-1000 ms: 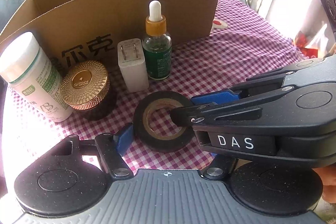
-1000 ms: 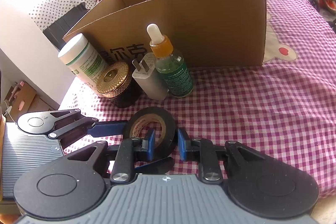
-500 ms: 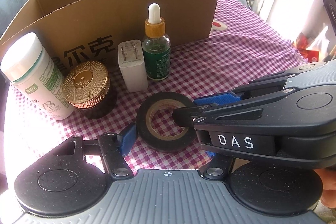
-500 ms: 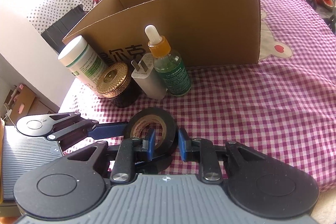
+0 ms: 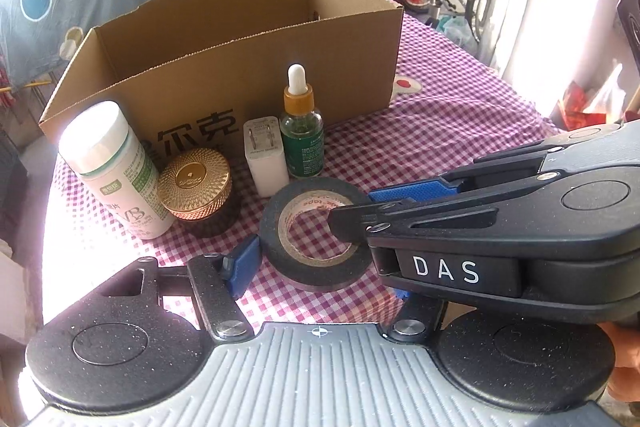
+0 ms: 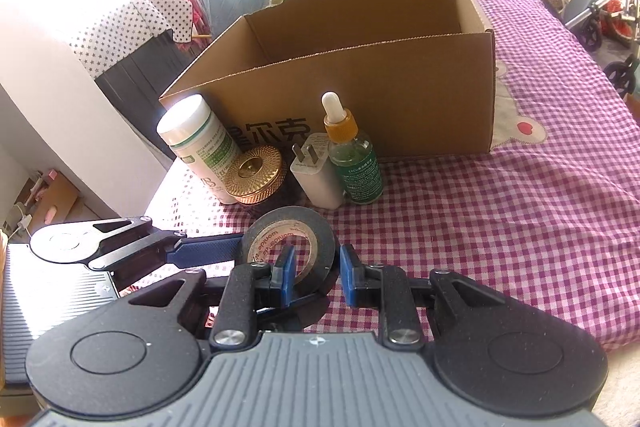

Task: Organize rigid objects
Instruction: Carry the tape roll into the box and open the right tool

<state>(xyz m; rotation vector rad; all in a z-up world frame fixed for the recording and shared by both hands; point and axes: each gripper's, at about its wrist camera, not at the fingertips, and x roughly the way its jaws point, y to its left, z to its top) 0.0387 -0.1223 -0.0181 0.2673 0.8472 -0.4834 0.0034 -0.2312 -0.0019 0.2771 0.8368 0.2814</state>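
The right tongs (image 6: pixel 316 273) pinch the wall of the black roll of electrical tape (image 6: pixel 289 245), one blue pad inside the ring and one outside. The left tongs (image 5: pixel 316 263) stand half spread around the same roll, near pad at its outer wall. The roll is tilted, its hole facing up and toward the cameras, above the purple checked counter (image 6: pixel 500 211). Beyond stand a green dropper bottle (image 5: pixel 301 139), white charger (image 5: pixel 265 157) and open cardboard box (image 5: pixel 224 67).

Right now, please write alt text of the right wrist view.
The right gripper pinches a roll of black tape, the left gripper's finger touching it. Behind stand a white bottle, gold-lidded jar, charger, dropper bottle and open cardboard box.
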